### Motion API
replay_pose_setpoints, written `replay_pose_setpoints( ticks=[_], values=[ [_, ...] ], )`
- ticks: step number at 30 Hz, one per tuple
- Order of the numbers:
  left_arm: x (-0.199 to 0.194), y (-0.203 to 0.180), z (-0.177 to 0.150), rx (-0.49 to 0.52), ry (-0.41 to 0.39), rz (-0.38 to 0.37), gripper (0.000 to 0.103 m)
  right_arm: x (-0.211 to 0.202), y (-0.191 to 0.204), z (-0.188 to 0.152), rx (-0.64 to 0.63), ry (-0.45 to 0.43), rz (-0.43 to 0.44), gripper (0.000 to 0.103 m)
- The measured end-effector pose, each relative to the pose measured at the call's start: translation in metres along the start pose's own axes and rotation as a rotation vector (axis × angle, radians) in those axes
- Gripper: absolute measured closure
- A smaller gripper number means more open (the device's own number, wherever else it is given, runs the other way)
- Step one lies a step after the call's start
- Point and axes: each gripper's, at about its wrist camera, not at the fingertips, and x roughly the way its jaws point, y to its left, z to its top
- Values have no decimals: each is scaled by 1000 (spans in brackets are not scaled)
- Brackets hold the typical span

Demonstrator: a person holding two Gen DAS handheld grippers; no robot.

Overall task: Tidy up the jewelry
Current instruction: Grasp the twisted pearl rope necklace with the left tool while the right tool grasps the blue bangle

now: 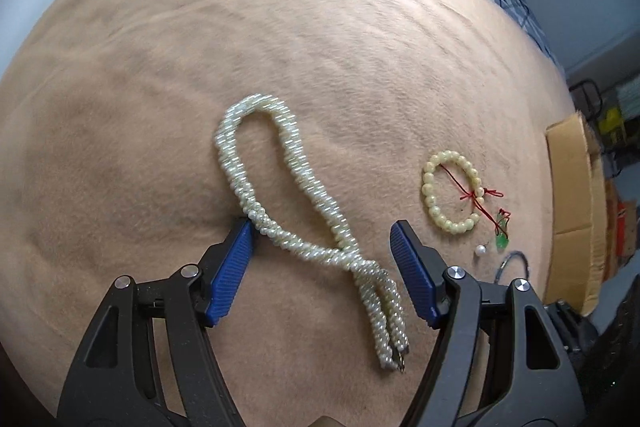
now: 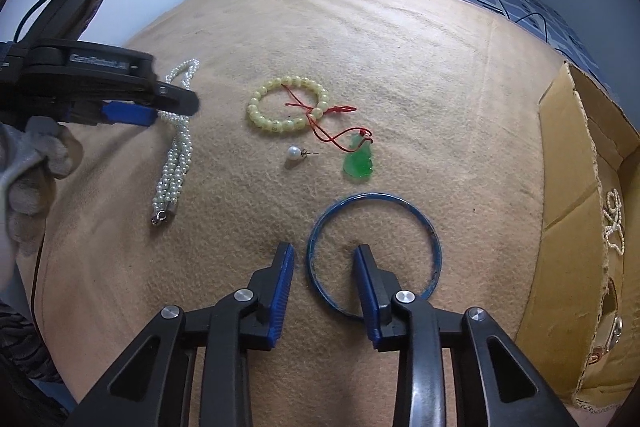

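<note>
Your left gripper [image 1: 320, 227] gapes wide astride the pearl necklace [image 1: 280, 187]; your right gripper [image 2: 324, 251], half-open and empty, straddles the blue bangle [image 2: 420, 215] rim.

We cannot see the whole blue bangle [image 2: 374, 255]: the right claw's [image 2: 325, 254] finger covers its near rim, and in the left wrist view only a blurred arc [image 1: 512, 261] shows. The left claw [image 2: 132, 113] crosses the pearl necklace [image 2: 176, 163], hiding its middle. The cardboard box [image 2: 576, 211] runs off the picture's right edge, its contents too small to identify.
</note>
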Motion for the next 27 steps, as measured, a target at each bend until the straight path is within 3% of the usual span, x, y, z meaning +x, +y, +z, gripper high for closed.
replay_pose_setpoints(
  ticks=[3, 6, 8, 11, 16, 27],
  values=[
    [4, -16, -4, 85, -34, 54, 40, 1, 1, 1, -4, 1, -2, 72],
    [6, -26, -6, 150, -61, 85, 57, 3, 2, 3, 2, -4, -2, 68],
    [7, -31, -7, 181, -72, 93, 77, 5, 3, 3, 2, -10, -6, 67],
    [6, -31, -7, 180, -79, 86, 94, 8, 10, 4, -28, -21, -29, 73],
    [2, -18, 2, 116, -58, -2, 97, 7, 6, 4, -7, -34, 6, 99],
    [-33, 7, 9, 49, -78, -137, 97, -7, -32, -7, 229, -66, 212, 101]
  ],
)
